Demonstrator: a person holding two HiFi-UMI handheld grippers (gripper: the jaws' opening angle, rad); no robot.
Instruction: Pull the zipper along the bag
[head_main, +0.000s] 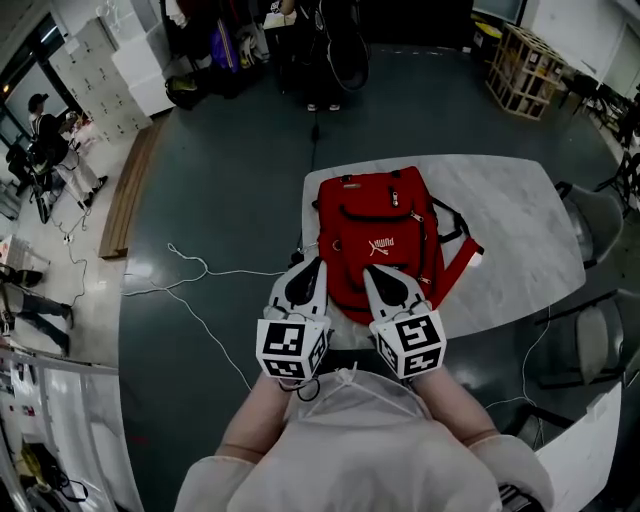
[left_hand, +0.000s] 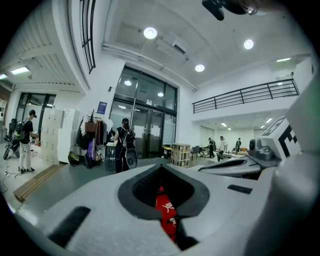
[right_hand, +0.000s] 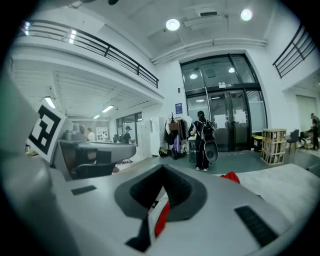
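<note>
A red backpack (head_main: 375, 235) lies flat on the pale marble table (head_main: 510, 230), its top toward the far side and its straps (head_main: 462, 262) spilling to the right. Both grippers hover over the bag's near end. My left gripper (head_main: 319, 263) points at the near left corner with its jaws closed together and nothing between them. My right gripper (head_main: 367, 271) sits just right of it over the lower front, jaws also together. In the left gripper view, red fabric (left_hand: 166, 210) shows through the gap between the pads. The zipper pull is too small to make out.
Two grey chairs (head_main: 598, 218) (head_main: 600, 342) stand at the table's right side. A white cable (head_main: 200, 270) runs over the dark floor on the left. A wooden crate (head_main: 525, 58) stands far right. A person with a backpack (left_hand: 123, 146) stands by the glass doors.
</note>
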